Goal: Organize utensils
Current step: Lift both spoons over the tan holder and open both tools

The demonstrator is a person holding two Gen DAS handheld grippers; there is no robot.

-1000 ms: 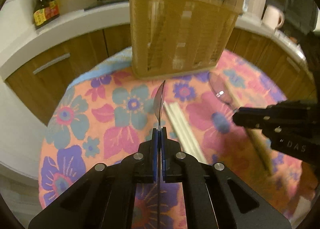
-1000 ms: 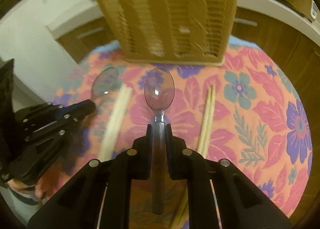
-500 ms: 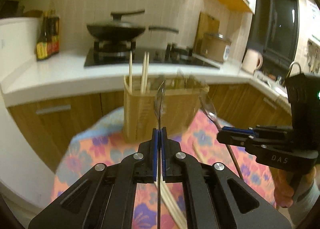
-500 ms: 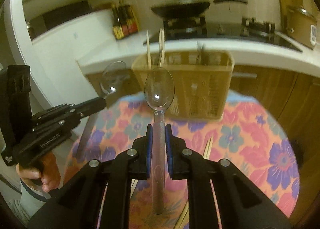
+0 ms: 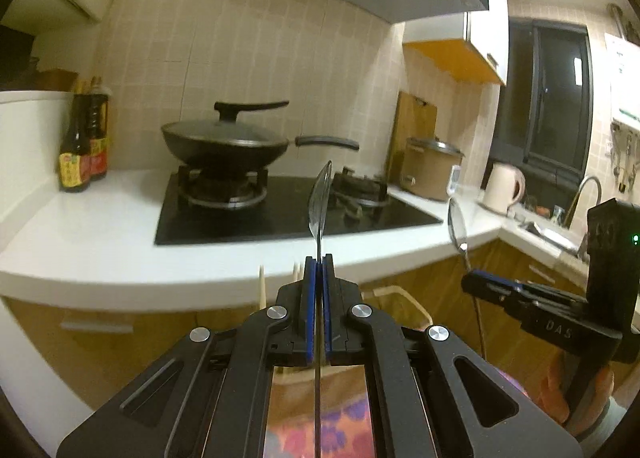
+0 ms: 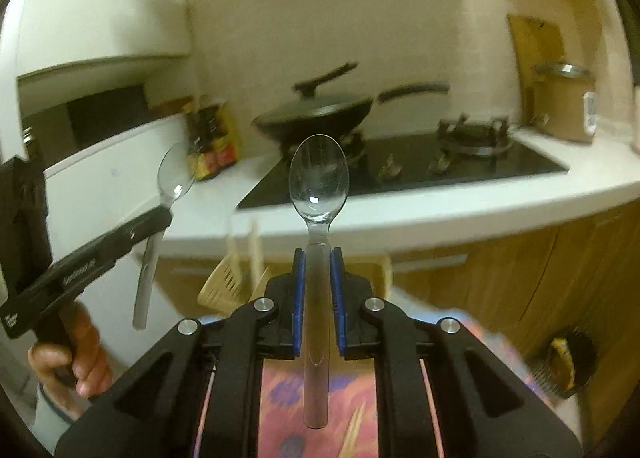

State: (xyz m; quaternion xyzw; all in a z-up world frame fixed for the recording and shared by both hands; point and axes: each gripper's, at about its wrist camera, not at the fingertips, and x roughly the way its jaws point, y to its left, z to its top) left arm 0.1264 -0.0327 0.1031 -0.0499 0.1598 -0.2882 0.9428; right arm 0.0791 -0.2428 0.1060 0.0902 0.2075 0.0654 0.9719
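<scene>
Both grippers are raised above the table, each carrying a spoon.

Left gripper (image 5: 319, 270): the blue pads are pressing together on the handle of the left spoon (image 5: 320, 202), which is showing edge-on in the left wrist view, bowl uppermost in front of the black hob (image 5: 280, 214). In the right wrist view the same gripper (image 6: 162, 216) is appearing at the left edge, the person's hand (image 6: 74, 354) wrapping its grip, with the spoon's handle hanging below the jaws and its bowl above them.

Right gripper (image 6: 318, 262): the pads are clamping the flat sides of the right spoon (image 6: 319, 182), bowl facing the camera and tilting up, handle running back between the fingers. In the left wrist view it (image 5: 468, 278) is sitting at the right, its spoon's bowl standing above the fingertips.

The slatted utensil basket (image 6: 228, 282) is sitting below and ahead of both grippers on the floral tablecloth (image 6: 320, 410), mostly hidden behind the gripper bodies; pale chopsticks (image 6: 253, 250) are standing upright in it.

Background: a lidded wok (image 5: 224, 140) is resting on the hob's left burner, sauce bottles (image 5: 84, 146) are standing on the white counter (image 5: 80, 234). The right wrist view is motion-blurred.
</scene>
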